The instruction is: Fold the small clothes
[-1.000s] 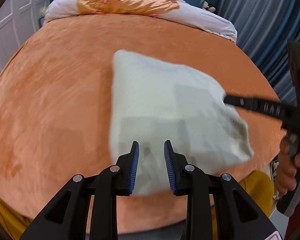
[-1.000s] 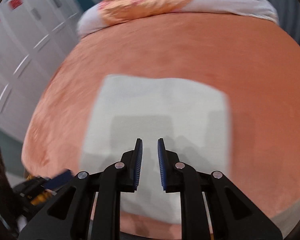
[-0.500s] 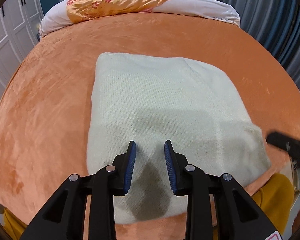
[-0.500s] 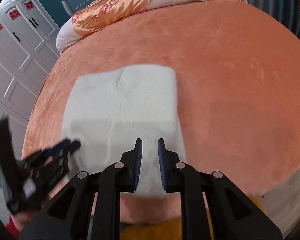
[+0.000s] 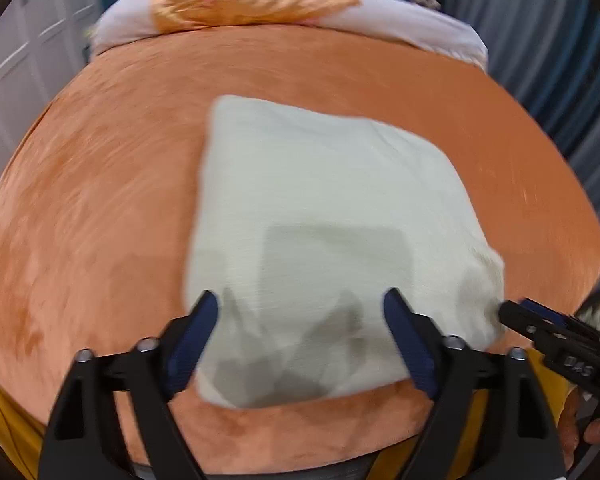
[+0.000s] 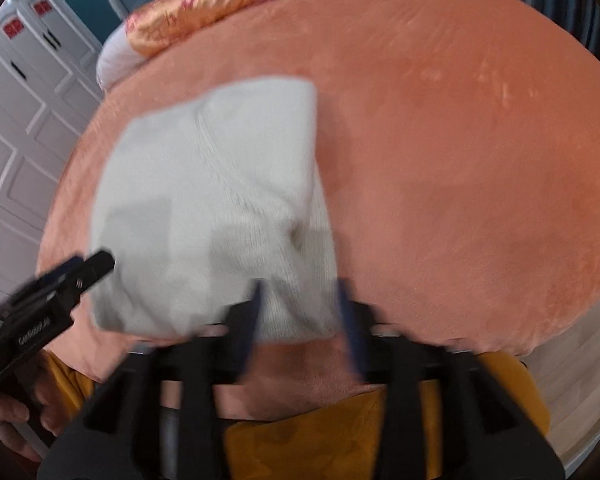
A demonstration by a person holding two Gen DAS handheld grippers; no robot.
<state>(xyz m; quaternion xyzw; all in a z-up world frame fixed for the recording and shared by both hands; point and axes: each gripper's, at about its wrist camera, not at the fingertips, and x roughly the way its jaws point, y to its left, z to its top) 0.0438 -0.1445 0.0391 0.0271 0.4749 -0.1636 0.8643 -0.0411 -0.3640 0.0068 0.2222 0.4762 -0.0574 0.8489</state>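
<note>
garment [image 5: 324,216] on bed [image 5: 100,184] | pillow [image 5: 252,0] behind | claws flank near edge

one folded garment [image 5: 324,216], two claws, one bed [image 5: 100,184]

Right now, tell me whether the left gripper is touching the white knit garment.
Cannot tell. In the left wrist view the open left gripper overlaps the garment, but blur hides any contact or gap.

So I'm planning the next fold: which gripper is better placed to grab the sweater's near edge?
Probably right gripper: its open fingers straddle the near corner of the white sweater. The left gripper is open wide but hovers over the middle.
</note>
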